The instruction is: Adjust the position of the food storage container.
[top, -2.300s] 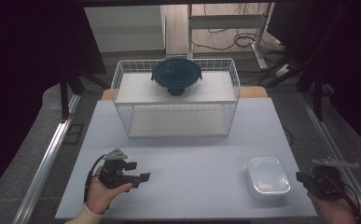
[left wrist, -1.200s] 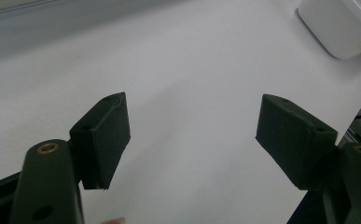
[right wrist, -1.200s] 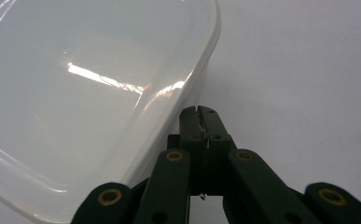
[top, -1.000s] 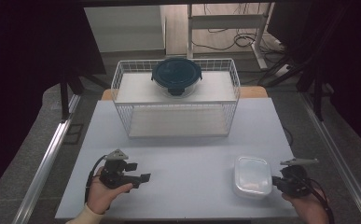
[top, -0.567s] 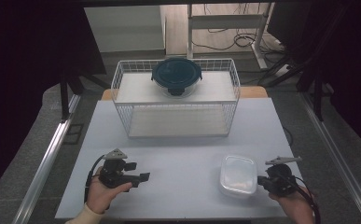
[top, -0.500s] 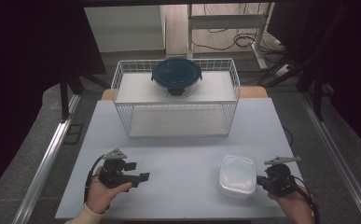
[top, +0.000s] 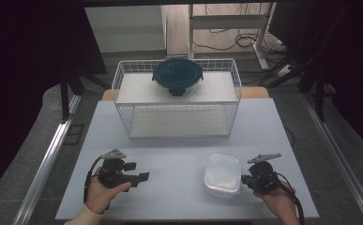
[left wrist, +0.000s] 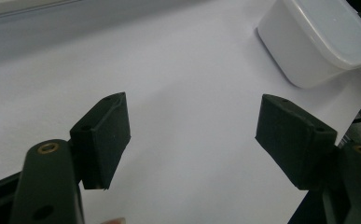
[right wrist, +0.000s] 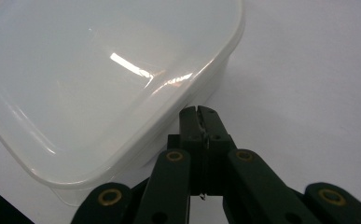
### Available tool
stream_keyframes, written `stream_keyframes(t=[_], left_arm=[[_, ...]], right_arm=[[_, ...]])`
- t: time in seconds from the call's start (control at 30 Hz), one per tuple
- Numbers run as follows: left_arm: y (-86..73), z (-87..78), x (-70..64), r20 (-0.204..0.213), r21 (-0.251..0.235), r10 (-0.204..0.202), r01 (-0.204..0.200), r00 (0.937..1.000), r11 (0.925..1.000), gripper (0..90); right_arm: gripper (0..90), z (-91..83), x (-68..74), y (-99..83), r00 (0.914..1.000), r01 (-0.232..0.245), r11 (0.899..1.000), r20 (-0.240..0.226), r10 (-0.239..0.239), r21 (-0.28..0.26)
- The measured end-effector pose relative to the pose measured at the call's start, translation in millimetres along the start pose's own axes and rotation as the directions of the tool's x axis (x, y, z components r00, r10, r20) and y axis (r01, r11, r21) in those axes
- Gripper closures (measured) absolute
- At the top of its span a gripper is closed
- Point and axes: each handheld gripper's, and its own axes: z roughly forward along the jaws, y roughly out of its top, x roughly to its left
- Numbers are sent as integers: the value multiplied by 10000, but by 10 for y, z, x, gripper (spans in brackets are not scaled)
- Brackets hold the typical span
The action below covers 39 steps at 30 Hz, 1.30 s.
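Observation:
A translucent white plastic container (top: 222,173) lies upside down on the white table (top: 179,150) at the front right. My right gripper (top: 245,179) is shut with nothing between its jaws, and its tips (right wrist: 199,114) rest against the container's side (right wrist: 99,70). At the front left, my left gripper (top: 138,171) stands open above bare table, jaws wide apart (left wrist: 192,126). The container (left wrist: 322,37) lies well beyond it, apart from the jaws.
A white wire basket (top: 179,124) stands at the back middle of the table. A round glass container with a dark teal lid (top: 177,77) sits on top of it. Dark floor and metal frame rails flank the table.
My right gripper has moved left along the table's front, and the white container has slid left ahead of it. The left gripper has stayed put.

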Motion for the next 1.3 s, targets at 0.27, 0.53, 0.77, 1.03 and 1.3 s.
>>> stream_keyframes(t=[0.27,0.53,0.77,1.03,1.3], left_arm=[[-2,-20,20,40,-65,-138,138,9999,9999,255],[-4,-28,29,68,-101,-147,147,9999,9998,256],[-3,-24,40,49,-99,-209,210,9998,9997,256],[-11,-6,34,49,-57,-224,224,9997,9997,256],[-15,2,39,-1,-62,-212,212,9998,9998,258]], right_arm=[[894,130,93,185,9995,285,9996,-129,-284,76],[894,297,269,409,9968,731,9971,-333,-725,185],[894,425,444,553,9911,1196,9926,-609,-1181,212],[894,538,645,662,9813,1664,9857,-1023,-1629,269],[894,557,745,665,9748,1861,9824,-1292,-1822,189]])
